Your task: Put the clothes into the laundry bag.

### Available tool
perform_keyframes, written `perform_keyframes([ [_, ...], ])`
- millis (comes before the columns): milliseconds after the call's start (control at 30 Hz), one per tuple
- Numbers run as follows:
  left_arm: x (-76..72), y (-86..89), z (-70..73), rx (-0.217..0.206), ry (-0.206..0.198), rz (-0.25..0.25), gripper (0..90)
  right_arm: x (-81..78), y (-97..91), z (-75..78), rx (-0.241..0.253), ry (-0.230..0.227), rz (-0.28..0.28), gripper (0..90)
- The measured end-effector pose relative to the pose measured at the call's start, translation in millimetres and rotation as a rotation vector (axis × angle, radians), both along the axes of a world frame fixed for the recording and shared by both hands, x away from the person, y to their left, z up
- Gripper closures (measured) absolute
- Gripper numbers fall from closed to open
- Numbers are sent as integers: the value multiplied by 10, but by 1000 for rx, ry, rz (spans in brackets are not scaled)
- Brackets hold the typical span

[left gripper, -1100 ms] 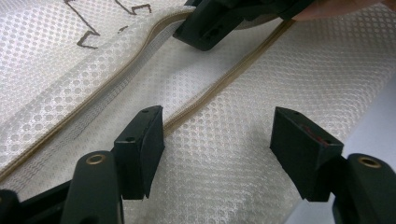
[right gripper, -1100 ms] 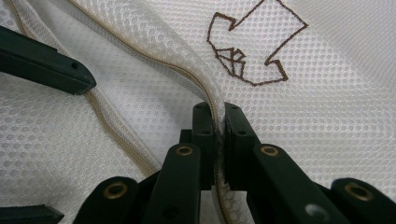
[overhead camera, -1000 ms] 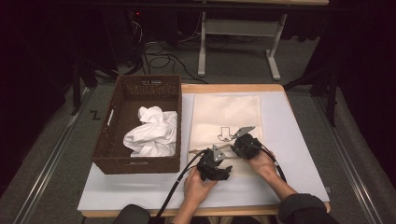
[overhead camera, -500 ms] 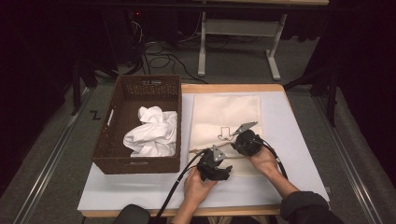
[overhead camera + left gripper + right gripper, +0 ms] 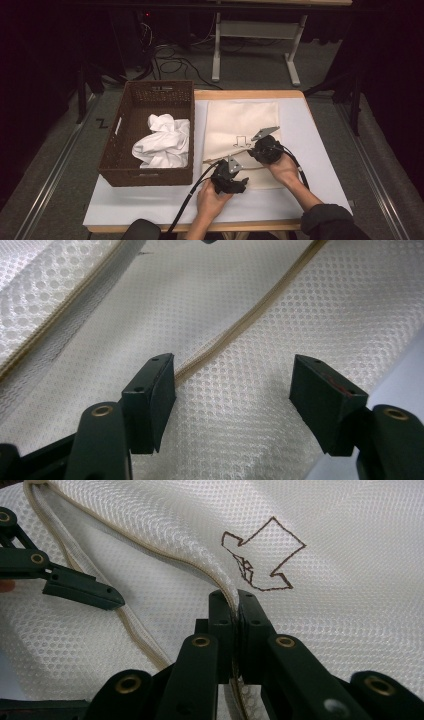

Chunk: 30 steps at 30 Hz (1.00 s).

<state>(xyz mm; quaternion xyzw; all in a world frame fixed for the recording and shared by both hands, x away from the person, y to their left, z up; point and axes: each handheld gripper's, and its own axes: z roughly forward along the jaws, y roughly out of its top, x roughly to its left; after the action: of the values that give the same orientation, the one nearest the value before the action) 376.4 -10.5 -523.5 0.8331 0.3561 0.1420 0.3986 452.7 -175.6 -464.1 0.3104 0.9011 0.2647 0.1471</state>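
White tabletop (image 5: 310, 150) carries a mesh bag (image 5: 240, 125); right claw (image 5: 235, 611) pinches its zipper edge, left claw (image 5: 232, 390), at seven o'clock, gapes, likely gripping next.

Black grippers (image 5: 248, 152) with brass rivets, grey plates, black cables; dark sleeve (image 5: 327, 220).
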Motion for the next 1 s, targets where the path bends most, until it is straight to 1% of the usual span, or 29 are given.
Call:
perform_keyframes([
  [133,0,0,0,0,0,1,345,6,-9,47,9,-11,8,878],
  [300,-1,-2,0,0,-1,0,345,10,-18,127,18,-24,2,877],
  [333,-1,-2,0,0,-1,0,345,5,-12,139,27,-22,-4,876],
  [500,2,2,-1,-5,2,0,345,17,-26,218,34,-45,3,875],
  [533,2,2,-1,-5,2,0,345,23,-27,235,39,-41,-2,875],
  [600,1,1,0,-2,2,-2,345,27,-29,275,34,-44,-8,875],
  [733,-1,-3,-1,-3,1,0,345,26,-19,355,34,-62,0,875],
  [767,-1,-3,-1,-3,1,0,345,26,-19,355,34,-62,0,875],
  [800,0,-2,0,-1,0,-1,345,28,-15,394,27,-67,2,875],
  [1000,-1,-4,-1,0,-1,1,345,42,-10,481,34,-68,-6,875],
])
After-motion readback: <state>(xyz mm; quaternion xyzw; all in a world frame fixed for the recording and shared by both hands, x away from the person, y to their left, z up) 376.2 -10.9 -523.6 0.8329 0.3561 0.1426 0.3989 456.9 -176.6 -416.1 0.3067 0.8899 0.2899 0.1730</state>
